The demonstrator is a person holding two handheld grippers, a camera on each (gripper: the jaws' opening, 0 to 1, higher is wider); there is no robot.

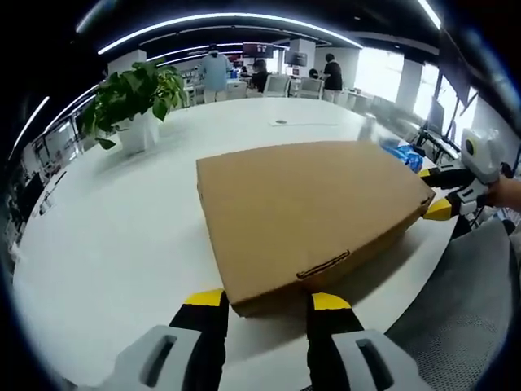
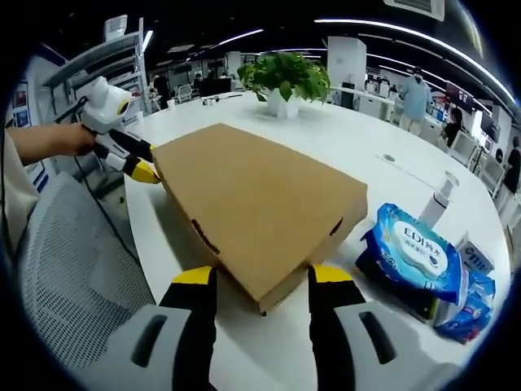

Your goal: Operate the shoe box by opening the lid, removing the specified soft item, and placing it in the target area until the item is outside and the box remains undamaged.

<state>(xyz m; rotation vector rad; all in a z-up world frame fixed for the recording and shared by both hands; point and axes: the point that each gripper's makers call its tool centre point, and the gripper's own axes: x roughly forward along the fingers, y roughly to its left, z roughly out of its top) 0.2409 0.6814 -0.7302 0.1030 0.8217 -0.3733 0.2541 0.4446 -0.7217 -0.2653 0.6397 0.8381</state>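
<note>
The flat brown cardboard shoe box (image 1: 305, 213) lay closed on the white worktop (image 1: 122, 244); left claw (image 1: 266, 300) and right claw (image 2: 262, 278) stood apart at opposite corners; uneven lifting risked tearing the lid

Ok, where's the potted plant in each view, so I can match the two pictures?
Left gripper view: the plant sits upper left, on the white table beyond the closed box.
Right gripper view: the plant sits top centre, beyond the box's far end.
Shared landmark: the brown box, lying between the jaws in both views.
</note>
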